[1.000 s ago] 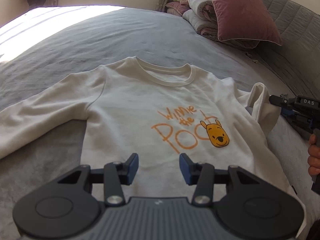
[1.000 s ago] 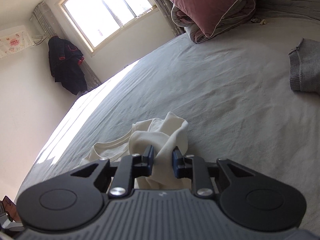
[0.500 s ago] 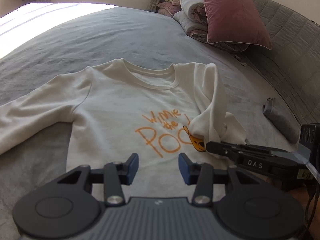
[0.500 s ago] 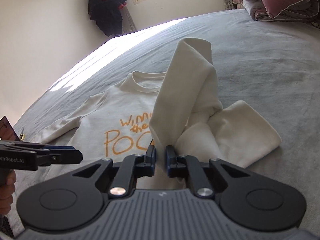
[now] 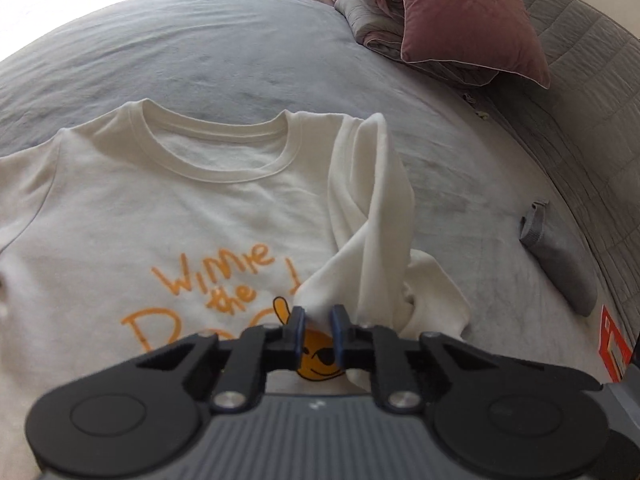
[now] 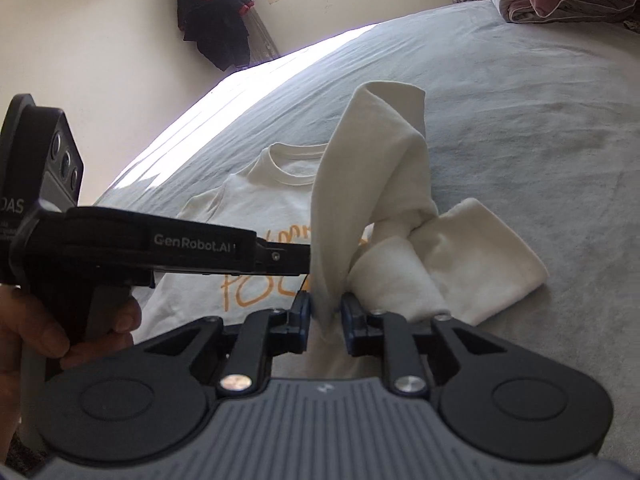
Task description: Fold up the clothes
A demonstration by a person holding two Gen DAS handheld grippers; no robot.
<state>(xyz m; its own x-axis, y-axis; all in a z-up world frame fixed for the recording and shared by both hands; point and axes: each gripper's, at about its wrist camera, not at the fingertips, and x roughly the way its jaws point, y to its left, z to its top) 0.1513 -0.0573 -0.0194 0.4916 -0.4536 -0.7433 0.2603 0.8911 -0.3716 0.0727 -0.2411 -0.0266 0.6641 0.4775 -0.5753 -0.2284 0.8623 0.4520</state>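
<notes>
Presently cream sweatshirt [image 5: 168, 216] lying face-up on grey bed [image 5: 224, 48], its sleeve [image 6: 360, 184] lifted over chest print. Left gripper [image 5: 317, 330] jaws closing on sleeve fold. Right gripper [image 6: 325, 320] jaws opening, sleeve hanging between them. Right view alone showing hand [image 6: 36, 336], hanging dark coat [image 6: 214, 12]; left view alone showing pink pillow [image 5: 468, 20].

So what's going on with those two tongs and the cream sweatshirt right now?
Left tongs closing on the raised sleeve. Right tongs opening, sleeve between them. Sweatshirt flat on bed. Nothing in the way.
</notes>
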